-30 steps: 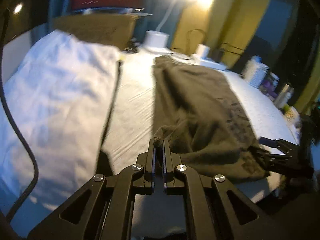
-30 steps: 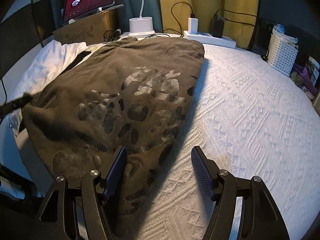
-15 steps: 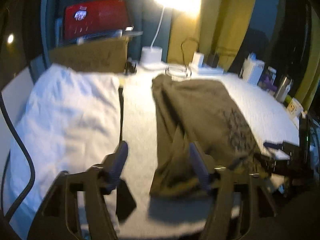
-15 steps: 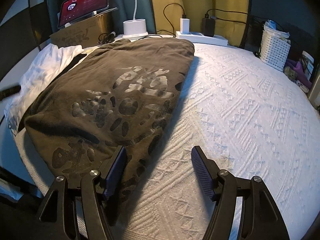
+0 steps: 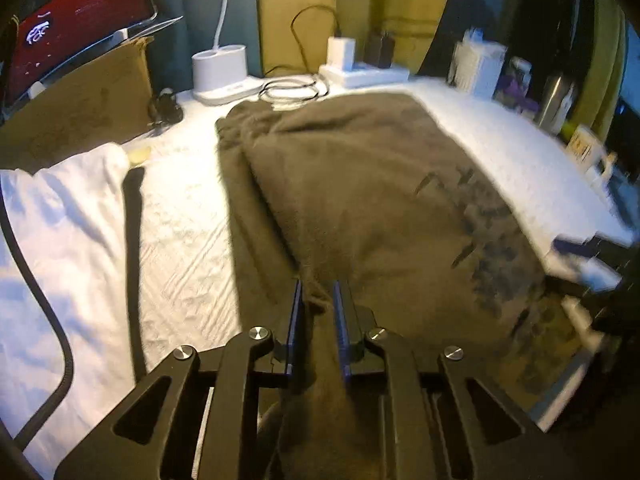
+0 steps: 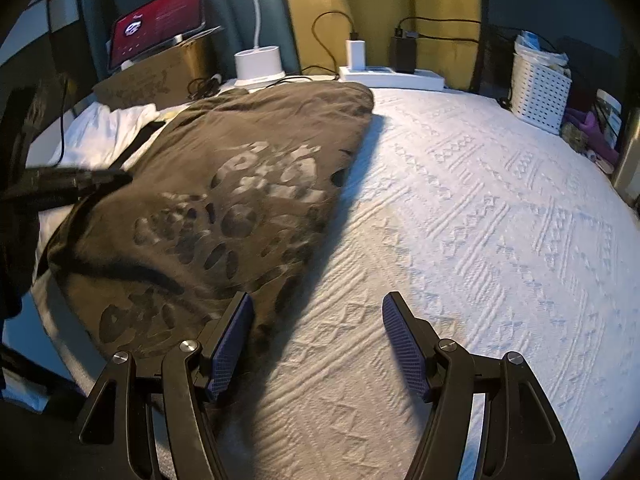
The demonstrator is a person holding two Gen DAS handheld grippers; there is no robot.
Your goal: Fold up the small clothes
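One brown shirt [image 6: 224, 208] lies lengthwise on the bed [image 6: 480, 208], on its left half, far end near the headboard edge by the lamp base [image 6: 258, 64], near end at the bed's front edge. Looks already folded in along its length: a narrow strip w/ the print facing up, left side showing a doubled layer in the left wrist view. So, as a guess, the side folds are done; still left is the fold end-to-end, maybe one more, then smoothing.

L gripper [image 5: 318, 308]: jaws closing, narrow gap, a ridge of shirt fabric between them at the near-left corner of the strip. Pads look about on the cloth, but blur makes it hard to be sure it's pinched firm.

R gripper [image 6: 316, 320]: jaws wide apart, nothing held. Left finger [image 6: 232, 336] sits over the shirt's near-right edge, right finger over bare bedspread; so it straddles that edge w/o a grip. Can't tell if it touches.

Counts:
- shirts: 1 brown; no other small clothes seen
- white pillow/duvet [image 5: 60, 216]: 1, along bed's left edge
- tablet [image 6: 158, 20]: 1, on a box at far-left corner
- lamp base: 1
- power strip [image 6: 392, 74] w/ 2 chargers, far edge
- white basket [image 6: 540, 88]: 1, far-right corner
- grippers: 2
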